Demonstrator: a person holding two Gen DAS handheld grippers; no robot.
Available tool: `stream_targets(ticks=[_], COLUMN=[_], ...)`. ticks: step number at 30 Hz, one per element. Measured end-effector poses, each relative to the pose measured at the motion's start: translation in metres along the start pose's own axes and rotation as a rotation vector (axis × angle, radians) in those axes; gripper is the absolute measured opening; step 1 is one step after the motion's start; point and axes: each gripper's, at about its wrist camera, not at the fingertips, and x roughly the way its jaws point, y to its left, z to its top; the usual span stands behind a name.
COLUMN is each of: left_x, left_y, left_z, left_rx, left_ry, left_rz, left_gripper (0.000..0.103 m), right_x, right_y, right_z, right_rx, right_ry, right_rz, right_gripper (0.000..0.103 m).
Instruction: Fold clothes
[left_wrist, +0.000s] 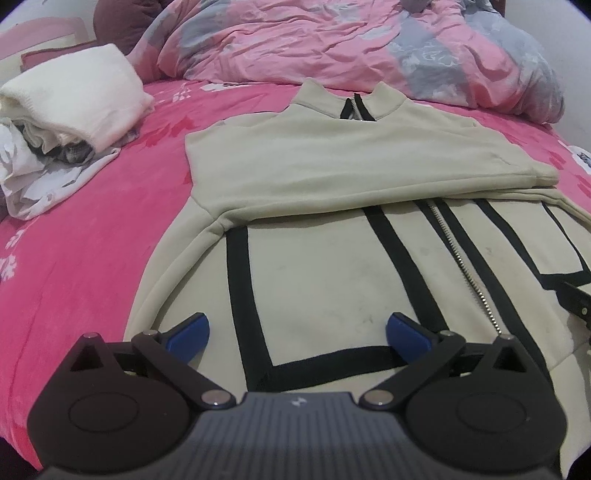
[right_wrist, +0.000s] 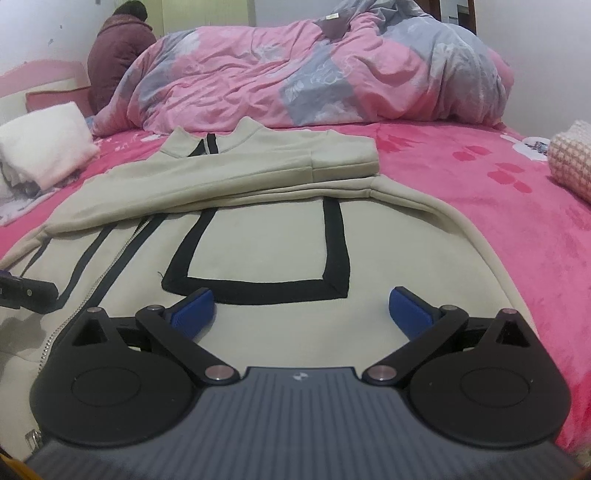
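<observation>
Bedroom in a home. Evidence: bed w/ bright pink floral sheet as the work surface; rumpled pink-and-grey quilt heaped at the far end; pink headboard against a plain white wall. Domestic laundry about: beige zip jacket spread flat, cream folded garment on a small clothes pile at left, knitted item at right edge. Person in a padded coat beside the bed, back turned.
</observation>
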Motion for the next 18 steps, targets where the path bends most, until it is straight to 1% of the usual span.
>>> stream_targets(ticks=[5,18], left_x=[0.0002,0.0007], left_y=[0.0016,0.0042], left_z=[-0.0002,0.0009], left_rx=[-0.014,-0.021], left_ry=[0.004,0.017], left_rz=[0.001,-0.012], left_gripper=[0.103,0.103], right_x=[0.0005,0.0019], right_y=[-0.0018,0.0012], right_z=[0.0024,0.0039], right_rx=[0.006,-0.003], right_ry=[0.012,0.032], right_rz=[0.013,0.004], right_gripper=[0.102,0.102])
